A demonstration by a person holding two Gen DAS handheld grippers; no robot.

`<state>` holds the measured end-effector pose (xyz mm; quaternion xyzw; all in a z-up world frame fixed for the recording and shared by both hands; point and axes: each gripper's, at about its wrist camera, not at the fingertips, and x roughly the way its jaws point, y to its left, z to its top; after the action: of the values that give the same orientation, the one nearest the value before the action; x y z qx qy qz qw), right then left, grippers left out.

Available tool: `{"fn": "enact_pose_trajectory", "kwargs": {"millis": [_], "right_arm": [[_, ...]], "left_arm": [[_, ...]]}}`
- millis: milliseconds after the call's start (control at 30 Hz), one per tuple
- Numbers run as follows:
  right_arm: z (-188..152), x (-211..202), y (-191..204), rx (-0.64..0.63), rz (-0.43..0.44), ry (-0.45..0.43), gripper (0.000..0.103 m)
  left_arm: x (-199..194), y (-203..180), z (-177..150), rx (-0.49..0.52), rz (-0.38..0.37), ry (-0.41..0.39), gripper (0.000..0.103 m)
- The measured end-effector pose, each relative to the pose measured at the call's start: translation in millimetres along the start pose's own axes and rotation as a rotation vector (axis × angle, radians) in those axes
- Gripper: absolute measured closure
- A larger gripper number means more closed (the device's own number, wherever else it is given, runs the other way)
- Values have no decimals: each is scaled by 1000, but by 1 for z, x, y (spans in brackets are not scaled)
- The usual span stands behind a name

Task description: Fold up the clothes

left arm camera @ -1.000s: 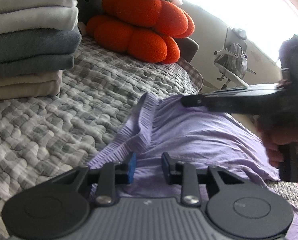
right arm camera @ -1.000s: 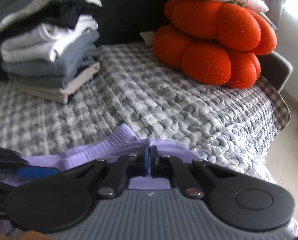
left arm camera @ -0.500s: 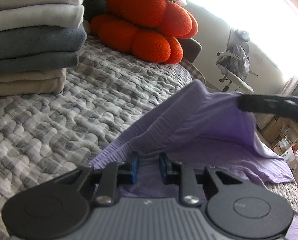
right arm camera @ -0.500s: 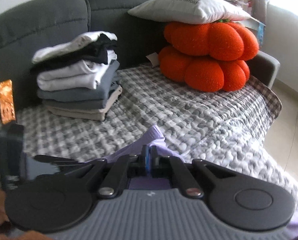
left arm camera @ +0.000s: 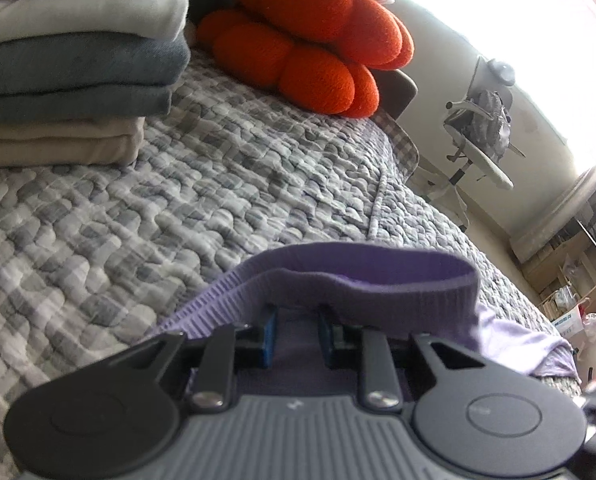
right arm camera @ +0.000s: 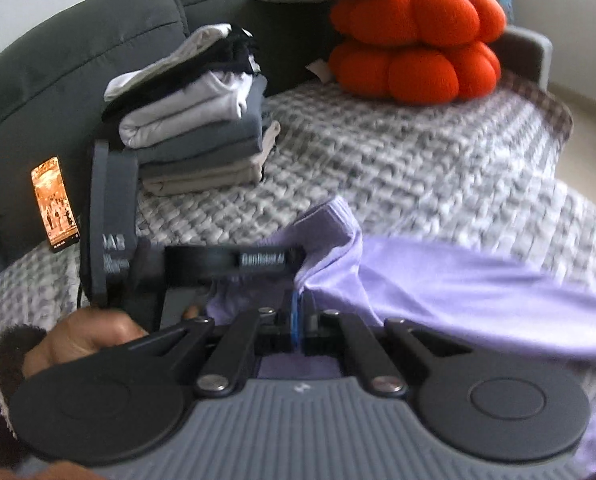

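A lilac garment (left arm camera: 358,280) with a ribbed waistband lies on the grey quilted sofa cover (left arm camera: 177,200). In the left wrist view the doubled waistband drapes across the tips of my left gripper (left arm camera: 295,322). Its blue pads (left arm camera: 269,334) stand apart, with lilac cloth showing in the gap. In the right wrist view my right gripper (right arm camera: 299,316) is shut on a fold of the lilac garment (right arm camera: 458,280), which trails off to the right. The left gripper's body (right arm camera: 233,260) lies sideways just ahead, its tip hidden in the cloth, held by a hand (right arm camera: 89,336).
A stack of folded clothes (right arm camera: 201,120) stands at the back left of the sofa, next to orange pumpkin cushions (right arm camera: 414,40) under a pale pillow. A lit phone (right arm camera: 53,200) leans on the backrest. Beyond the sofa edge stands an office chair (left arm camera: 478,132).
My right gripper lifted the garment's edge and carried it over towards the left gripper. The waistband now lies doubled over the left fingertips. The left gripper stayed low on the cloth.
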<state>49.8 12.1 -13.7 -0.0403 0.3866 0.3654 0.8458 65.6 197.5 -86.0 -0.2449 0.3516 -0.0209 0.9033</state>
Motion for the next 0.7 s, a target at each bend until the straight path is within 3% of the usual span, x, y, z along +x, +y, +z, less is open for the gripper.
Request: {"fn": "enact_pose_trajectory", "kwargs": {"millis": [233,433,500,633,700], "right_arm": [[-30,22,3,85,61,55,103],[-32,17,-11,152,91,43,101],[-32,11,-17,168,85,29,90],[-32,-1,-27,200,73,1,84],[-33,-7,-33,217,67,-13,51]], "left_arm": [[-8,-4,1,-24,13,36,79],[-19,-7,-3,-59,11,40,76],[-23,-8,-4,-75,10,40,72],[-32,-13,-5,-89,0,29,64],[-37,-17,-4,-95,-8,23,62]]}}
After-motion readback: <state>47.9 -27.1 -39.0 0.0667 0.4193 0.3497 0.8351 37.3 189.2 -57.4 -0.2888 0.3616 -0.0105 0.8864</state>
